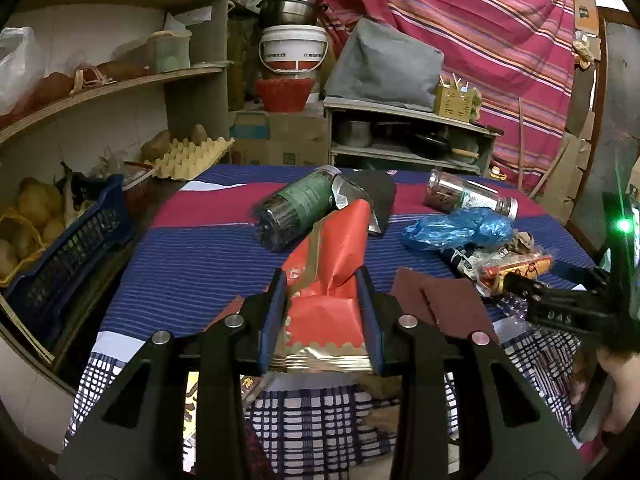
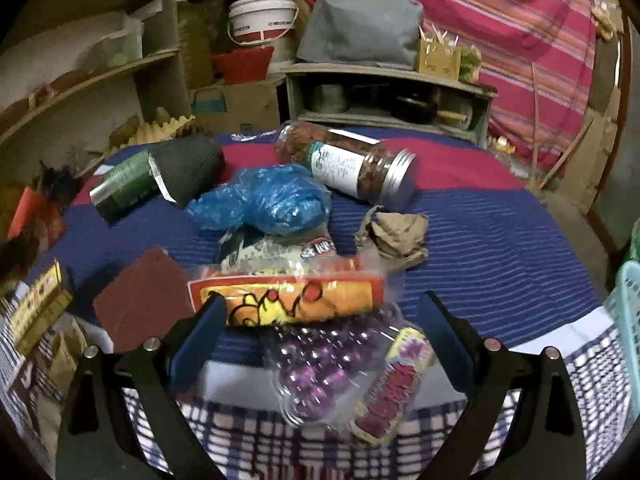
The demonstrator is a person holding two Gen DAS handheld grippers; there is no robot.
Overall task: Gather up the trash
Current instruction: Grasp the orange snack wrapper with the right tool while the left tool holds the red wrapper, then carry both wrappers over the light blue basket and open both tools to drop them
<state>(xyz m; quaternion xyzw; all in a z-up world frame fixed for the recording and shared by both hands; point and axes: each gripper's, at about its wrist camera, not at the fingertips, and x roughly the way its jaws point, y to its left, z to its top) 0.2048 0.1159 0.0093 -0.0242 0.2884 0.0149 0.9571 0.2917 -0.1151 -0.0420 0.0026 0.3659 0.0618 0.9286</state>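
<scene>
Left wrist view: low over the near edge of the counter [image 1: 192, 264], facing forward along the left gripper [image 1: 324, 280] toward shelves at the back. Right wrist view: equally low and near, further right, same heading, along the right gripper [image 2: 324, 312]. Shared by both: blue bag [image 1: 460, 228] [image 2: 264, 200], jars, striped cloth, back shelves.

Cramped home storeroom or pantry: wooden shelves [image 1: 120, 84] with potatoes [image 1: 36, 204], egg tray [image 1: 192, 156], stacked steel pots [image 1: 290, 2], plastic bucket [image 1: 294, 52], striped cloth [image 1: 460, 40] hung behind.
</scene>
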